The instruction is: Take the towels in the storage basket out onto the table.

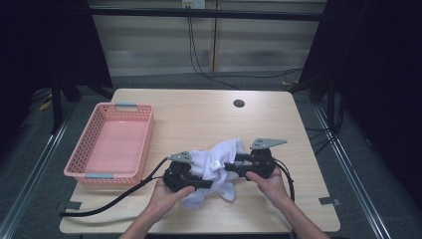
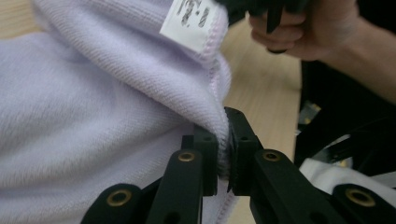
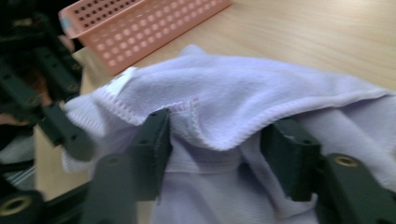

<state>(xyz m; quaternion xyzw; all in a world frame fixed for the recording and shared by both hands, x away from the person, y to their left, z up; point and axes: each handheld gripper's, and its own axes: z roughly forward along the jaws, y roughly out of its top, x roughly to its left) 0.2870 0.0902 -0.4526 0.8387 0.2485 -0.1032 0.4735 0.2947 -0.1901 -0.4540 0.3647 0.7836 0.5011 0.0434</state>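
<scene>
A pale lilac towel (image 1: 222, 152) lies bunched near the table's front edge, its white label (image 1: 215, 165) facing up. My left gripper (image 1: 203, 183) comes in from the left, and in the left gripper view its jaws (image 2: 223, 142) are shut on the towel's stitched hem (image 2: 93, 116), just below the label (image 2: 191, 18). My right gripper (image 1: 230, 167) reaches in from the right. In the right gripper view its jaws (image 3: 219, 135) stand wide apart with a fold of the towel's hem (image 3: 243, 102) draped between them, the pads not pressing on it.
A pink perforated basket (image 1: 89, 174) stands at the table's left with nothing in it; its corner shows in the right gripper view (image 3: 140, 32). A dark round hole (image 1: 239, 103) sits in the far tabletop. Black cables trail from both grippers toward the front edge.
</scene>
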